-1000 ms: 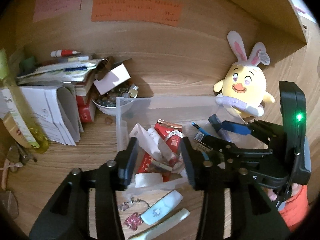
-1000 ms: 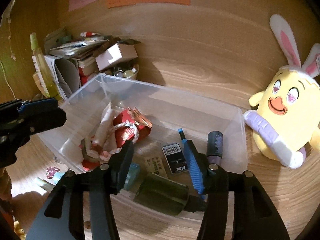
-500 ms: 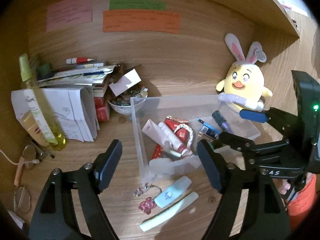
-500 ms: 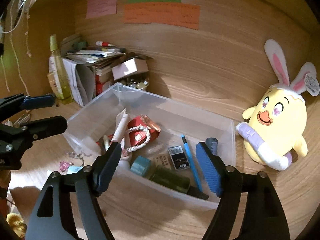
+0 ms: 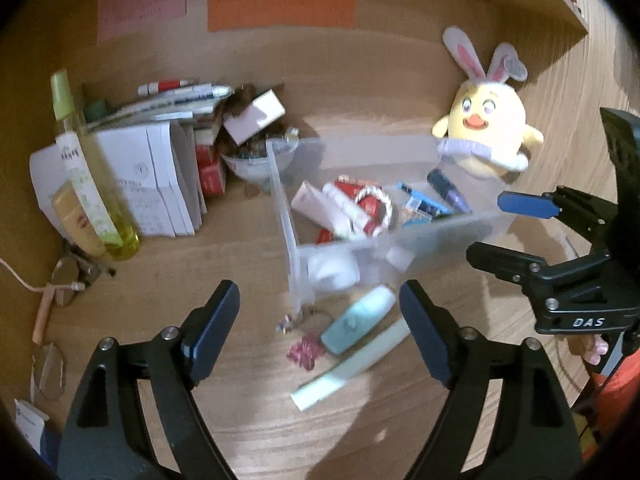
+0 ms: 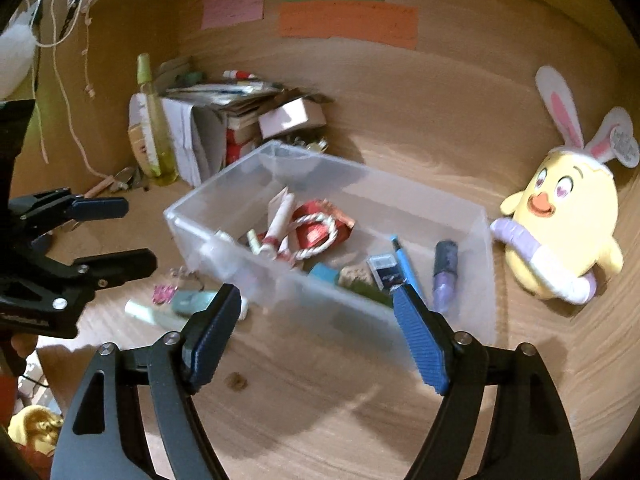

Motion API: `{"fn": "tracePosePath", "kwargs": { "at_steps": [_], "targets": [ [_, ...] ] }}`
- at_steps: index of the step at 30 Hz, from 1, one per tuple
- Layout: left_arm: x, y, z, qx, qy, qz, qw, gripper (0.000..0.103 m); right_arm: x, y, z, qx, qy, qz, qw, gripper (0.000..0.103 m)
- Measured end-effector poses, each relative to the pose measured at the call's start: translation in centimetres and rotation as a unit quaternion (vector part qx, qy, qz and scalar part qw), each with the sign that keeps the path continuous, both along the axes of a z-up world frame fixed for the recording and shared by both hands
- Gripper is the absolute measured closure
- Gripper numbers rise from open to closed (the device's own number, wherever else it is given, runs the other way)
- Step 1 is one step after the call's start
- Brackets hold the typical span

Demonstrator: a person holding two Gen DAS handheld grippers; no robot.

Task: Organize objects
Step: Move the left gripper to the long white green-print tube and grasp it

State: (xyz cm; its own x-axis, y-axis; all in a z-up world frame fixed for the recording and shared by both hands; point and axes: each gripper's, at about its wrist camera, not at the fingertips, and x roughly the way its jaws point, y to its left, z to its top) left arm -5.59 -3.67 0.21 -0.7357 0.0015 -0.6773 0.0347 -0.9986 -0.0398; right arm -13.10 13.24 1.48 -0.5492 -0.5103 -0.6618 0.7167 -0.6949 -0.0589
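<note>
Left wrist view: left gripper (image 5: pixel 320 320) spread wide, jaws just been opening, nothing between. Clear bin (image 5: pixel 400 236) at centre frame, already holding tubes, red packet, pens. Still loose on desk (image 5: pixel 240 264) below bin: blue tube (image 5: pixel 356 320), pale strip (image 5: pixel 352 364), pink charm (image 5: pixel 306 350).

Right wrist view: right gripper (image 6: pixel 318 332) spread, empty, hanging before bin's near wall (image 6: pixel 320 292). Left gripper at left edge, also apart. Plush chick (image 6: pixel 560 236) at right, outside bin. Judgement: sorting partly done; loose items lower left remain.
</note>
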Motion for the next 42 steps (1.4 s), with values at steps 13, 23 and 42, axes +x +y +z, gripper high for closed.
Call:
{"fn": "tracePosePath", "kwargs": {
  "at_steps": [13,23,42],
  "targets": [
    [0.7,0.6,-4.3,0.023,-0.064,-0.017,0.9975,0.021,2.4,-0.2,-4.2,0.035,-0.052,0.034,0.997,0.027],
    [1.0,0.7,-5.3,0.034,-0.078,-0.027,0.996,0.047,2.9,-1.1,-5.6,0.049,-0.076,0.062,0.994,0.053],
    [0.2,3.1,-5.9,0.004,-0.097,-0.076,0.9924,0.07,3.2,-2.4,-6.6,0.062,-0.077,0.072,0.993,0.09]
  ]
}}
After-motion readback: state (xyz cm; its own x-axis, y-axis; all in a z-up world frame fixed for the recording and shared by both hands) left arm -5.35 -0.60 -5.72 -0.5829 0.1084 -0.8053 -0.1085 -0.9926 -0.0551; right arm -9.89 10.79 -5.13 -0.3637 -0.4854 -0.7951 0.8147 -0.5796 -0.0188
